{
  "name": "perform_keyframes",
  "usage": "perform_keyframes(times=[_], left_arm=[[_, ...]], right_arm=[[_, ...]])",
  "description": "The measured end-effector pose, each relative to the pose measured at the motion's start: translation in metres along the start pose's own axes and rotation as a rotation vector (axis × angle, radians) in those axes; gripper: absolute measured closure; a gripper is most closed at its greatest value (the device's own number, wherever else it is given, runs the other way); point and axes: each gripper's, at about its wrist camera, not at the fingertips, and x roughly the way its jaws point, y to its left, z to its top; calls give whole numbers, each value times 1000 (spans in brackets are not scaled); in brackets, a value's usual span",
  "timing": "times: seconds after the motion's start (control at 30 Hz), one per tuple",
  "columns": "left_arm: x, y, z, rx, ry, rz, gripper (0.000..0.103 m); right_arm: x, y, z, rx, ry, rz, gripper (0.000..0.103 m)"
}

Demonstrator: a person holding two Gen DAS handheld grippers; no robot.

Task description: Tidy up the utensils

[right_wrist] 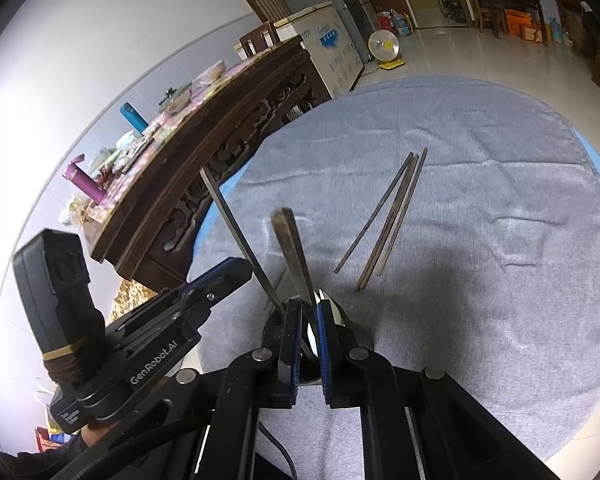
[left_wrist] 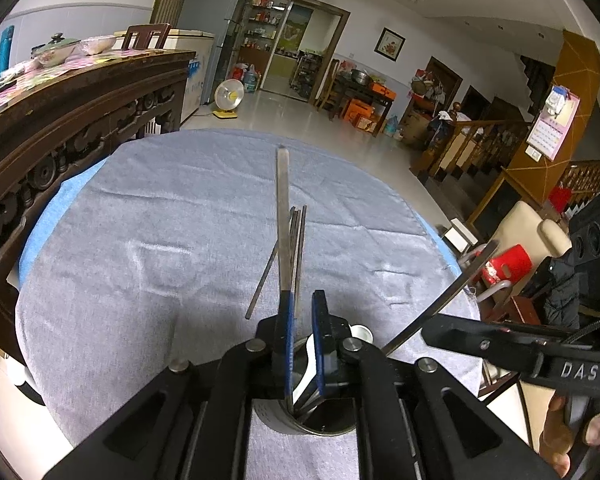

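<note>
A round metal utensil cup (left_wrist: 324, 426) stands on the grey cloth under both grippers. My left gripper (left_wrist: 302, 304) has its blue pads over the cup, around a flat metal handle (left_wrist: 283, 216) that stands up from it. My right gripper (right_wrist: 309, 308) has its pads around another flat metal handle (right_wrist: 290, 248), with a spoon bowl (right_wrist: 334, 312) just beside it. A thinner metal rod (right_wrist: 236, 236) leans out of the cup. Several dark chopsticks (right_wrist: 388, 220) lie loose on the cloth beyond; they also show in the left wrist view (left_wrist: 296, 248).
The round table is covered by a grey cloth (left_wrist: 180, 220) over a blue one. A dark carved wooden sideboard (left_wrist: 60, 120) with dishes and bottles stands close on the left. A red stool (left_wrist: 508, 264) and cream chair stand to the right, below the table edge.
</note>
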Motion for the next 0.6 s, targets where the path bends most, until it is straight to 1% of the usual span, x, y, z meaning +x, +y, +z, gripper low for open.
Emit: perform_keyframes(times=[0.03, 0.07, 0.13, 0.2, 0.23, 0.27, 0.3, 0.33, 0.37, 0.43, 0.5, 0.6], left_arm=[[-4, 1, 2, -6, -4, 0, 81], [-6, 2, 3, -9, -8, 1, 67], [-14, 4, 6, -18, -27, 1, 57], [-23, 7, 10, -22, -46, 0, 56], [-30, 10, 12, -27, -59, 6, 54], [-34, 14, 14, -34, -72, 12, 49], [-37, 18, 15, -42, -84, 20, 45], [-41, 24, 17, -54, -97, 34, 40], [-45, 32, 20, -69, -109, 50, 38], [-45, 45, 23, -93, -113, 80, 37], [-41, 64, 26, -135, -97, 120, 37], [-32, 86, 26, -187, -67, 176, 37]], right_arm=[[-3, -1, 0, 3, -6, 5, 92], [-7, -2, 2, 8, -17, 11, 92], [-15, -2, 4, 13, -34, 17, 92], [-24, -4, 6, 24, -55, 34, 91], [-28, -4, 7, 26, -64, 40, 88], [-34, -4, 7, 28, -77, 44, 86], [-38, -4, 8, 29, -87, 44, 85], [-43, -5, 8, 32, -100, 45, 84], [-49, -7, 8, 40, -117, 52, 82], [-58, -13, 7, 57, -140, 63, 79], [-66, -20, 5, 72, -161, 62, 77], [-74, -44, 1, 125, -176, 42, 73]])
